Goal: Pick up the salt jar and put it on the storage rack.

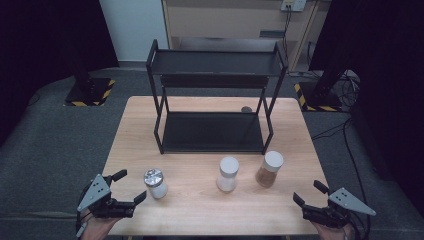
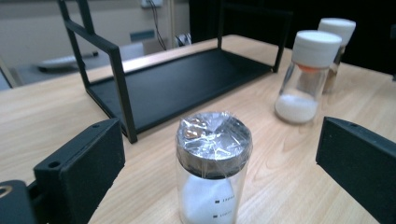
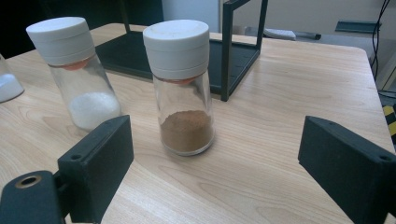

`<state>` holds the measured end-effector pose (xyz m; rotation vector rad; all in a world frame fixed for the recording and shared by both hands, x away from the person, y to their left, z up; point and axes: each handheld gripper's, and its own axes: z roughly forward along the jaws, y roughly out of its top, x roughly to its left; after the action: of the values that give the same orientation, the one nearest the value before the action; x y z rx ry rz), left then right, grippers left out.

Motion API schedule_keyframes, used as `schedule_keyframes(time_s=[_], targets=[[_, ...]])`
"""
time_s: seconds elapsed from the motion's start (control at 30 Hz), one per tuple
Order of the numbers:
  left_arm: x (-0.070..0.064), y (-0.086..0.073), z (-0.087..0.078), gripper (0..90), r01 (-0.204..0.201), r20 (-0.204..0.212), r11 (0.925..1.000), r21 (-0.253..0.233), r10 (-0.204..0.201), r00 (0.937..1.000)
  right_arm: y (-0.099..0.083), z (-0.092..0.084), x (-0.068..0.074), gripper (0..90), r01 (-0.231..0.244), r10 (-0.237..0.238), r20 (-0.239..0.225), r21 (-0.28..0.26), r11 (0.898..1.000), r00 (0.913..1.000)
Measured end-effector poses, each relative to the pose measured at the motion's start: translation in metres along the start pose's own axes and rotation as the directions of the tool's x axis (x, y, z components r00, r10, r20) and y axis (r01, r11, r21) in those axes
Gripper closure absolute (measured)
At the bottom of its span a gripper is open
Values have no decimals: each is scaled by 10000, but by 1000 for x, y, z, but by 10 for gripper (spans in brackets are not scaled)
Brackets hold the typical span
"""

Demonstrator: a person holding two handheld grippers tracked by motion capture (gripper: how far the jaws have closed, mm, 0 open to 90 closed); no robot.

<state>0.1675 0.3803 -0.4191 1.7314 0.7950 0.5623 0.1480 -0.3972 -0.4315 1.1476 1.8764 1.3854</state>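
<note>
**Both grippers open before the jars**

The left gripper (image 1: pixel 131 188) is gaping wide, empty, facing the foil-capped jar (image 1: pixel 156 183) just ahead. The white-powder jar (image 1: pixel 227 173) is standing mid-table. The right gripper (image 1: pixel 309 193) is gaping wide, empty, facing the brown-powder jar (image 1: pixel 269 169).

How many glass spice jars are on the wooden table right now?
3. A silver-lidded glass jar of white powder stands at front left, a white-capped glass jar of white powder in the middle, and a white-capped glass jar of brown powder at right. None seems hidden.

Clear glass jar (image 2: pixel 212 186), foil-wrapped cap; wood-grain table (image 2: pixel 42 112).
</note>
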Motion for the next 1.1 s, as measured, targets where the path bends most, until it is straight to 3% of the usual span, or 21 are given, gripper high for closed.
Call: schedule_keyframes(time_s=[0.17,0.47,0.73,0.9,1.1], targets=[[10,7,10,6,3,328,9993,376,-15,9995,0,0,1,108,49,-49,22,-1,10000,10000],[17,14,26,18,-283,528,9951,944,234,9983,-1,-1,-1,109,-71,71,8,-79,9999,10000],[25,19,41,44,-309,815,9903,1353,200,9965,-1,0,-1,110,-74,74,-9,-102,9999,10000],[32,21,50,91,-266,1134,9879,1525,93,9935,-2,-1,-1,111,-77,77,-21,-125,9999,10000],[33,20,59,148,-364,1176,9845,1713,163,9929,-2,-1,-1,111,-85,85,-7,-163,9998,10000]])
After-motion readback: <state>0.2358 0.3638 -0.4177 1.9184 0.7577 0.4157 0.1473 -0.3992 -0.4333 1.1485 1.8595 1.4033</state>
